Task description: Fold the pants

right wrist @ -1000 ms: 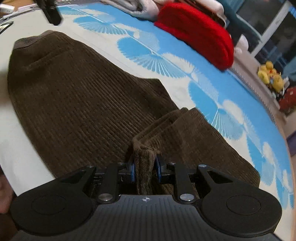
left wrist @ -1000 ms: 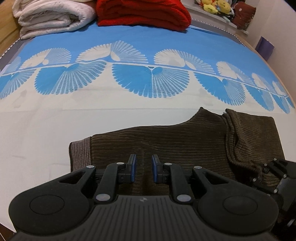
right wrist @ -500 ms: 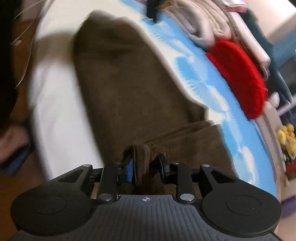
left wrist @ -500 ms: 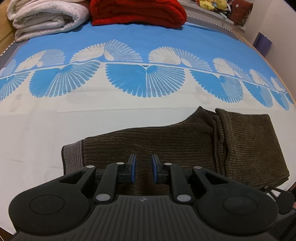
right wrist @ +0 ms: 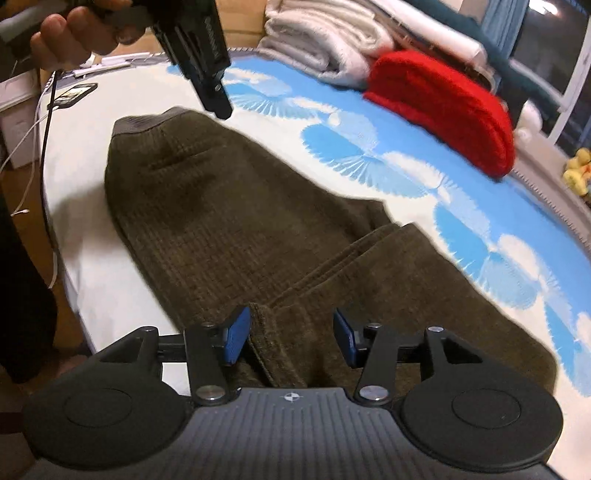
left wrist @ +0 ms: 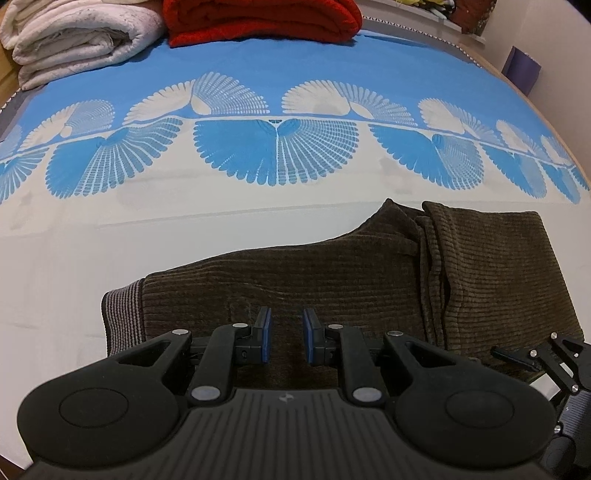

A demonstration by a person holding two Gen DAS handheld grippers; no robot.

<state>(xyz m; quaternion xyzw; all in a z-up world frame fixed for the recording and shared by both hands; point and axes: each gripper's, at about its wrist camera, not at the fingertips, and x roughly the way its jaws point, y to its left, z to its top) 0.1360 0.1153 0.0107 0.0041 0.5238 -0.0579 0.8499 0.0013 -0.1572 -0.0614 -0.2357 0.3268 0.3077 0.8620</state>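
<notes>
Brown corduroy pants lie on the bed, the legs folded back over the body on the right, the striped waistband at the left. My left gripper hovers above the pants' near edge, jaws slightly apart and empty. In the right wrist view my right gripper is open, its jaws either side of the folded leg hem without clamping it. The pants stretch away toward the waistband. The left gripper also shows there, above the waistband.
The bed sheet is white with a blue fan pattern. A red blanket and a white folded quilt lie at the far side. The bed's near edge drops to the floor at the left. A phone lies beyond the waistband.
My right gripper has opened and let go of the folded leg hem, which now lies on the pants. My left gripper has held nearly still, jaws unchanged.
</notes>
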